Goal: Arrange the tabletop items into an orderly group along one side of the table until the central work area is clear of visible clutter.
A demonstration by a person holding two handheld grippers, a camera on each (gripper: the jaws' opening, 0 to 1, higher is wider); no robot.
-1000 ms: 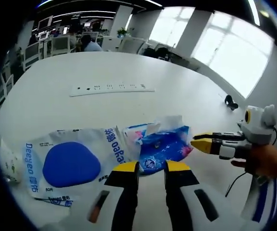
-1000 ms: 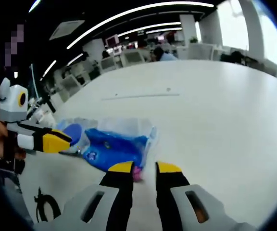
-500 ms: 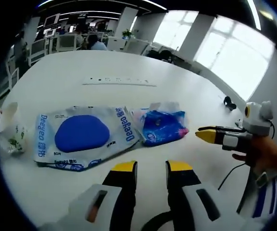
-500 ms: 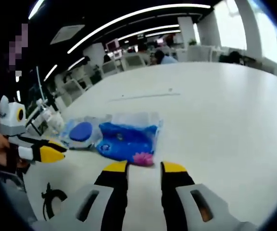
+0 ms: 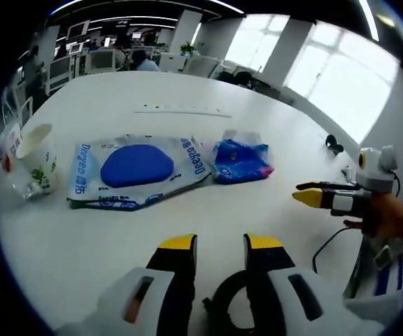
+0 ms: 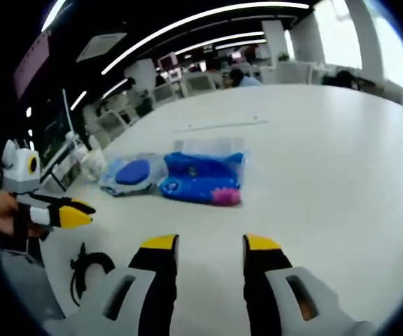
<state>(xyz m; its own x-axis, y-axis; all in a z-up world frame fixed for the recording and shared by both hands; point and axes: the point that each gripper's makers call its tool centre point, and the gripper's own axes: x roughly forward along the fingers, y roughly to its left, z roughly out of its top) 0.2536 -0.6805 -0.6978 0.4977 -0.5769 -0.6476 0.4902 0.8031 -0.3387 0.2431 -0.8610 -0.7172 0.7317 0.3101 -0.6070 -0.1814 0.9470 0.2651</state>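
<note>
Flanking wipes pack (image 5: 137, 170): cup (image 5: 35, 150), tissues (image 5: 241, 159)

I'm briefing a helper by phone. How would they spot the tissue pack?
On the white table, find the flat white wipes pack with a blue oval. The tissue pack lies beside it: smaller, puffier, blue all over, with a pink flower.

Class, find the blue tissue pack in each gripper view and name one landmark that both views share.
Left gripper view: the blue tissue pack lies right of centre, beside the right end of the wet-wipes pack.
Right gripper view: the pack lies just left of centre, above the jaws, with the wipes pack to its left.
Shared landmark: the white power strip beyond both packs.
</note>
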